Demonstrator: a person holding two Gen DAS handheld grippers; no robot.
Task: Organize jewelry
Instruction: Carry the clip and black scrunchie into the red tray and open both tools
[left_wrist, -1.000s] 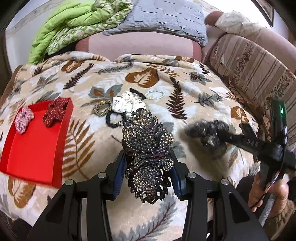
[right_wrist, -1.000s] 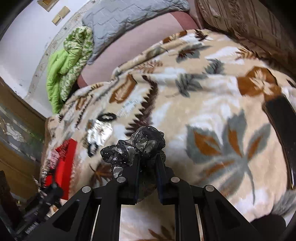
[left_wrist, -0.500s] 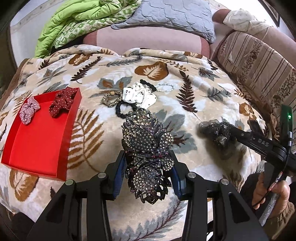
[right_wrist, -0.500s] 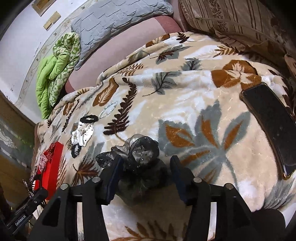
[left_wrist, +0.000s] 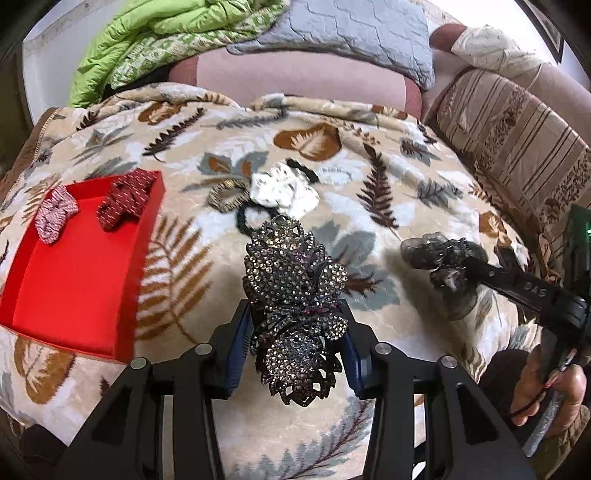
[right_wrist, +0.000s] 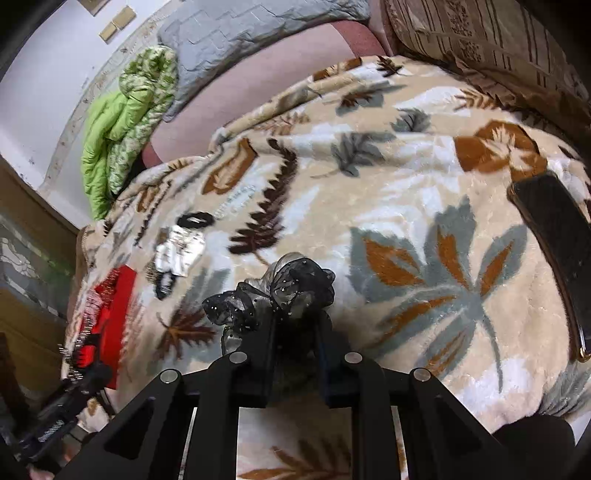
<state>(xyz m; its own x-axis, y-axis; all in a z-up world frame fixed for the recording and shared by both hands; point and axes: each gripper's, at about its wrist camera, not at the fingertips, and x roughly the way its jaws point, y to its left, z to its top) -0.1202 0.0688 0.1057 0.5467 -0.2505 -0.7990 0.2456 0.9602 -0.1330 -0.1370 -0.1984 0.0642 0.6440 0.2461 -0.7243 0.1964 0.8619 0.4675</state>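
My left gripper (left_wrist: 293, 347) is shut on a large rhinestone hair clip (left_wrist: 293, 299) and holds it above the leaf-patterned blanket. My right gripper (right_wrist: 295, 332) is shut on a black sheer scrunchie (right_wrist: 280, 291); it also shows in the left wrist view (left_wrist: 439, 254), held over the blanket at the right. A red tray (left_wrist: 74, 284) lies at the left with a pink bow (left_wrist: 55, 214) and a dark red bow (left_wrist: 125, 201) in it. A white bow (left_wrist: 282, 190), a gold scrunchie (left_wrist: 227, 195), black hair ties (left_wrist: 245, 218) and a pearl bracelet (left_wrist: 334, 175) lie mid-blanket.
A black phone (right_wrist: 557, 254) lies on the blanket at the right. A grey pillow (left_wrist: 340, 33) and a green quilt (left_wrist: 155, 40) sit at the back. A striped sofa arm (left_wrist: 517, 147) bounds the right side.
The right gripper's jaws stood apart around the black scrunchie half a second ago and have closed on it again. The left gripper keeps hold of the rhinestone clip; its view has shifted a little.
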